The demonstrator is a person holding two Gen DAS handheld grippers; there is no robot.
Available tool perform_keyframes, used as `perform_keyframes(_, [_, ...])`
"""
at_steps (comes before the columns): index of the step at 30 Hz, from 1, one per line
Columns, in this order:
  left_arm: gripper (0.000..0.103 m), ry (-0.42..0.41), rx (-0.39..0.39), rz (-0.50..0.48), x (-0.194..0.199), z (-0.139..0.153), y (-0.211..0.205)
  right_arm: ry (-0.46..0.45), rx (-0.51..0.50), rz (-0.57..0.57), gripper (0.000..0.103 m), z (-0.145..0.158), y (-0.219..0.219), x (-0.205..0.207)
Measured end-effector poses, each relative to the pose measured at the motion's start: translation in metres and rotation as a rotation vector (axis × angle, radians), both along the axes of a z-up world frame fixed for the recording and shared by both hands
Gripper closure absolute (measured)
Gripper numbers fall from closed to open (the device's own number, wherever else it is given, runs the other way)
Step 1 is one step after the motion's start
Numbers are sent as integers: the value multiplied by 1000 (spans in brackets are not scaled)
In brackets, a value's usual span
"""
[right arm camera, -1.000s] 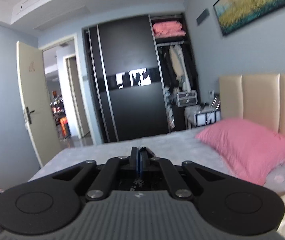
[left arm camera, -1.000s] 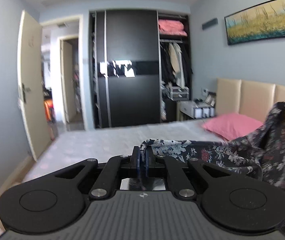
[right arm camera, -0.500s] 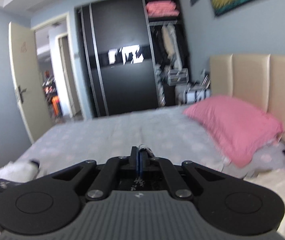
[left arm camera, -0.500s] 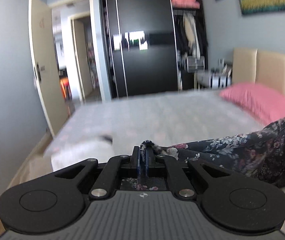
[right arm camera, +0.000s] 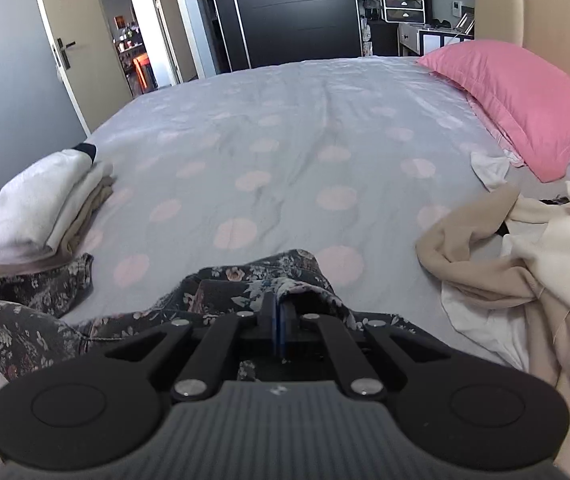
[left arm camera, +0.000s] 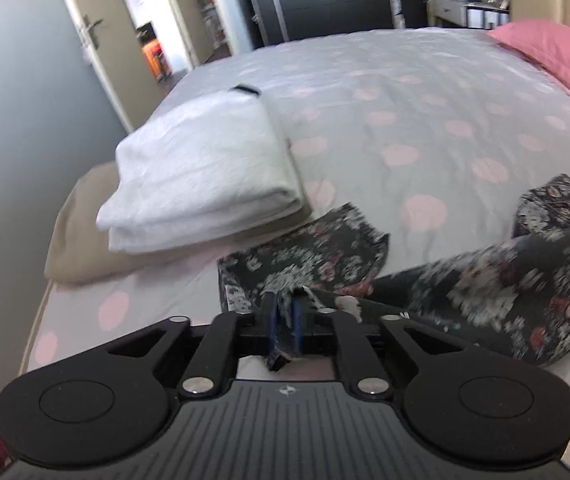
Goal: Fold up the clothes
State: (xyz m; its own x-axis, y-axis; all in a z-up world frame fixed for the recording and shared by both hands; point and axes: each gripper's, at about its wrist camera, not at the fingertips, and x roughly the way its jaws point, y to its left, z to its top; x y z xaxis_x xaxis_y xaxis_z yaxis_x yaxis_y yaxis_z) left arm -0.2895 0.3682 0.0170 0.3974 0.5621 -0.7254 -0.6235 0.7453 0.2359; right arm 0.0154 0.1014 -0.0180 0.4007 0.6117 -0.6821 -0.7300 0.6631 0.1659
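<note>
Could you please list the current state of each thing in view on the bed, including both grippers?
Floral garment: lying spread but rumpled on the bed, not yet folded.
Left gripper: jaws have just been opening, a bit of floral cloth between them.
Right gripper: shut on the floral garment's edge.
White folded stack: folded, resting on a beige folded piece.
Unfolded pile: crumpled, unfolded.
Pink pillow: lying by the headboard.

A home bedroom: bed (right arm camera: 285, 140), pink pillow (right arm camera: 525, 100), and seemingly a wardrobe (right arm camera: 297, 20) behind.
</note>
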Motion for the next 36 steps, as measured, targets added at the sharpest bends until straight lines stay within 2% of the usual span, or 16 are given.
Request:
perform_keyframes(3, [80, -44, 2, -27, 1, 9, -11, 25, -3, 13, 96, 0, -1, -2])
perform_keyframes(5, [62, -71, 7, -61, 5, 14, -19, 47, -5, 17, 95, 1, -2, -2])
perform_keyframes(6, [57, -85, 14, -86, 12, 16, -24, 55, -10, 19, 94, 1, -3, -2])
perform_keyframes(7, [53, -99, 20, -110, 18, 18, -29, 58, -13, 24, 86, 3, -5, -2])
perform_keyframes(8, [53, -110, 24, -138, 22, 21, -35, 58, -14, 29, 73, 4, -8, -2])
perform_keyframes(10, [51, -134, 21, -199, 31, 25, -48, 58, -15, 44, 62, 7, -13, -3])
perform_keyframes(13, [43, -135, 5, -326, 51, 26, -76, 70, -5, 97, 56, 13, -22, -5])
perform_keyframes(16, [43, -92, -14, -461, 76, 18, -107, 60, -7, 136, 46, 16, -33, -9])
perform_keyframes(17, [42, -80, -30, -503, 84, 14, -116, 52, -13, 145, 46, 16, -37, -10])
perform_keyframes(22, [42, -2, -53, -649, 119, -15, -160, 40, -45, 162, 46, 11, -56, -10])
perform_keyframes(24, [42, 32, -35, -668, 134, -25, -170, 30, -65, 172, 43, 7, -62, -11])
perform_keyframes(28, [42, 68, -17, -660, 160, -36, -175, 19, -144, 217, 30, -9, -69, -8])
perform_keyframes(31, [43, 78, -81, -647, 175, -40, -169, 35, -223, 255, 30, -30, -69, -5])
perform_keyframes(33, [62, 103, -117, -630, 184, -46, -166, 34, -267, 268, 30, -42, -68, -3])
perform_keyframes(34, [77, 114, -136, -621, 188, -49, -165, 28, -281, 269, 31, -47, -68, -3])
perform_keyframes(36, [84, 97, -171, -593, 189, -49, -159, 17, -299, 279, 50, -54, -66, -2])
